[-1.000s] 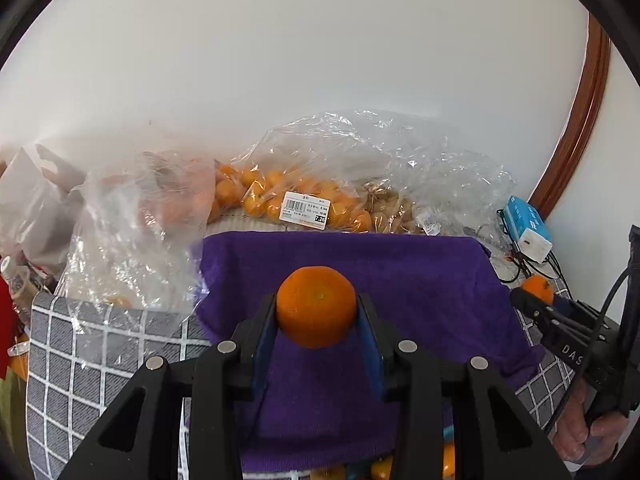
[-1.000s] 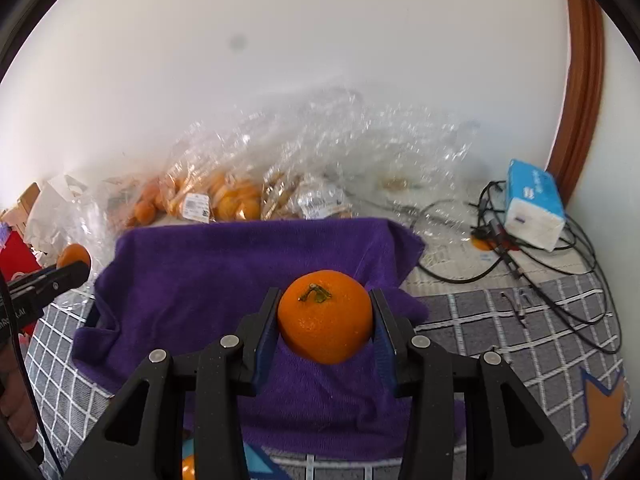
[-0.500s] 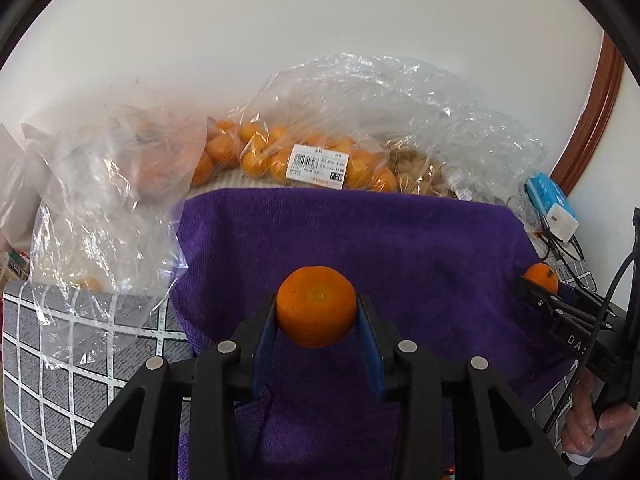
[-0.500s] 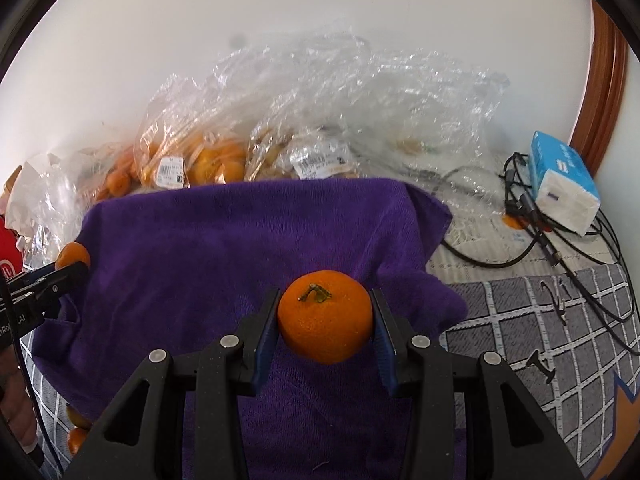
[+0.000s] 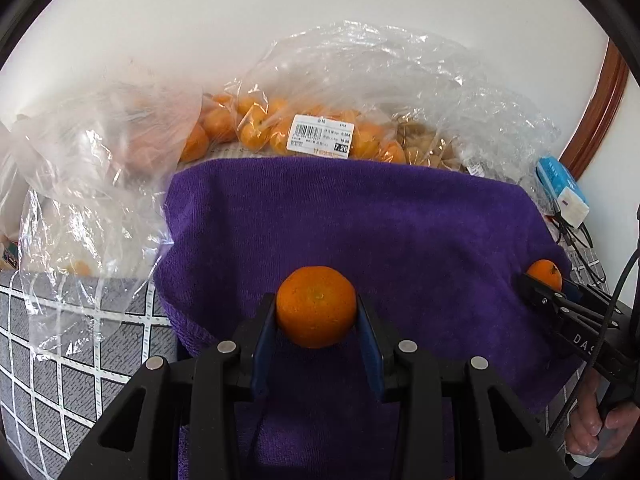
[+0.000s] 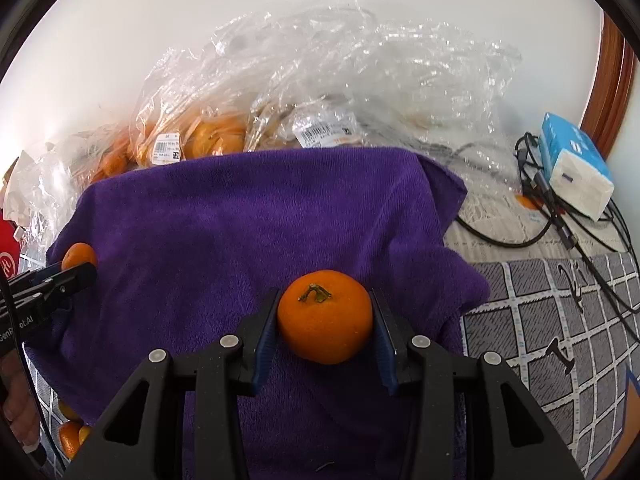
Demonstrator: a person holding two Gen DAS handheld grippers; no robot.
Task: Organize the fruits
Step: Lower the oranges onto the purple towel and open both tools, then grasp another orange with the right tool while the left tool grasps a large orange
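Note:
My left gripper (image 5: 317, 312) is shut on a small orange (image 5: 316, 306), held just above a purple towel (image 5: 360, 224). My right gripper (image 6: 324, 320) is shut on a slightly bigger orange with a green stem (image 6: 325, 316), also low over the purple towel (image 6: 240, 232). Each gripper shows in the other's view: the right one at the towel's right edge with its orange (image 5: 544, 274), the left one at the towel's left edge with its orange (image 6: 79, 255). Clear plastic bags of oranges (image 5: 304, 128) lie behind the towel against the wall.
A crumpled clear bag (image 5: 92, 184) lies left of the towel on a grey checked cloth (image 5: 60, 360). A blue and white box (image 6: 576, 168) and tangled black cables (image 6: 560, 224) sit at the right. Loose oranges (image 6: 70, 436) lie at the lower left, near a hand (image 6: 20, 420).
Both grippers have sunk toward the purple towel, each keeping its orange; the towel and the bags behind it now fill more of both views.

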